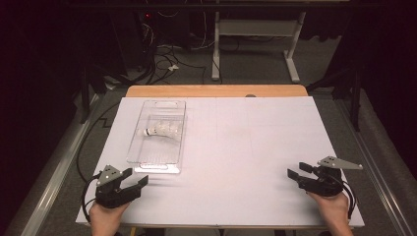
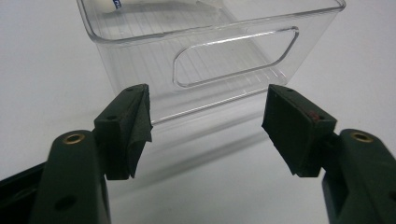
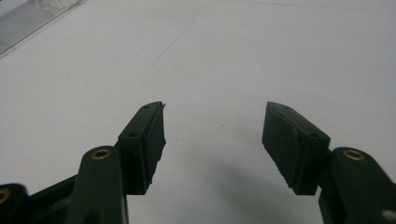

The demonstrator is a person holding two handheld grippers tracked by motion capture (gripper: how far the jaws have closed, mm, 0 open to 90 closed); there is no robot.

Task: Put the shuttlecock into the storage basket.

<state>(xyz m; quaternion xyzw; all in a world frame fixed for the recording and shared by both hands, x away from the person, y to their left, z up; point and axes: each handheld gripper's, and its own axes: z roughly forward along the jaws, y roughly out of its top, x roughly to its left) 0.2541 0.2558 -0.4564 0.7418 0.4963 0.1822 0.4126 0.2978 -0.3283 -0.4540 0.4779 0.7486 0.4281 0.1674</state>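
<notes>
A clear plastic bin (image 1: 158, 135) lies on the white table sheet (image 1: 236, 147) at the left, with a white rolled item (image 1: 160, 130) inside it. My left gripper (image 1: 135, 177) rests at the near left corner, open, its jaws pointing at the bin's near end. In the left gripper view, the bin's wall with its handle cut-out (image 2: 233, 56) stands just beyond my open left gripper (image 2: 208, 119), apart from the pads. My right gripper (image 1: 299, 170) sits at the near right, open and empty. The right gripper view has my right gripper (image 3: 212, 128) over bare sheet.
A strip of the wooden tabletop (image 1: 216, 90) shows at the far edge. Beyond it stand a white desk frame (image 1: 255, 34) and loose cables (image 1: 167, 59) on the floor. A corner of the bin (image 3: 28, 18) shows at the top left of the right gripper view.
</notes>
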